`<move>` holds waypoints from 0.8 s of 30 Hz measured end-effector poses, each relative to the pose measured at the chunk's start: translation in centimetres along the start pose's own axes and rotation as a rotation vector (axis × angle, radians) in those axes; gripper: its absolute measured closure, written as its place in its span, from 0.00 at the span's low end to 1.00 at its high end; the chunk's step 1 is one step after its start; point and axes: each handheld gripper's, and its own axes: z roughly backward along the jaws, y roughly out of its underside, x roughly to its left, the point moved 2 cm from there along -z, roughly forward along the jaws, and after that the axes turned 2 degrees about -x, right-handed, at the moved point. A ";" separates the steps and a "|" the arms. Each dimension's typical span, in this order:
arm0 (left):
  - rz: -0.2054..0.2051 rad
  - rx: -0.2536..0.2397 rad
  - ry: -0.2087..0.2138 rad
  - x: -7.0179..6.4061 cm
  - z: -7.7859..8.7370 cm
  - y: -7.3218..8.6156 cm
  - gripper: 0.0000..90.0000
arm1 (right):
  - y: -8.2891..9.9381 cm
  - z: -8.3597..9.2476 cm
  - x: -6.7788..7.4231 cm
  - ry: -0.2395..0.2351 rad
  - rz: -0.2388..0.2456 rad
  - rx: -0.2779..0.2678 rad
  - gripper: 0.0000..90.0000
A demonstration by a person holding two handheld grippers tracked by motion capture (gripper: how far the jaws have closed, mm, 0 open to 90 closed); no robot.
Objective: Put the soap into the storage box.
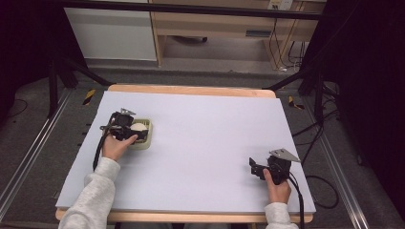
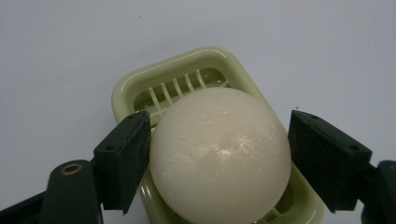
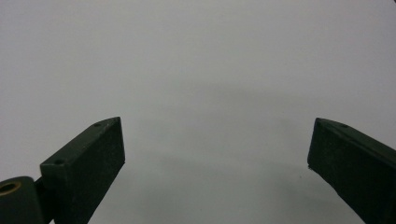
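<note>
Left gripper view showed my left gripper straddling the pale ball on the green dish, jaws not clamped, my right gripper gaped over bare table.

Left gripper has its jaws spread, pointed down; right gripper rests low with jaws wide.

A lab or recording studio is suggested. The desk is ringed by black frame struts, floor rails and loose cables. Beyond its far edge, what may be wooden shelving is dimly seen.
</note>
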 end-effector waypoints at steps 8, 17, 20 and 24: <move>-0.019 -0.045 0.000 -0.6 1.8 -0.4 0.22 | 0.0 0.0 0.0 0.002 0.000 -0.001 0.05; -0.034 -0.091 0.025 -1.7 3.8 0.8 0.19 | 0.0 0.0 0.0 0.003 0.003 0.000 0.05; -0.031 -0.104 0.041 -1.9 4.4 1.7 0.19 | 0.0 0.0 0.1 0.005 0.004 -0.001 0.05; -0.024 -0.111 0.054 -2.1 4.9 2.7 0.19 | 0.0 0.0 0.1 0.006 0.004 -0.001 0.05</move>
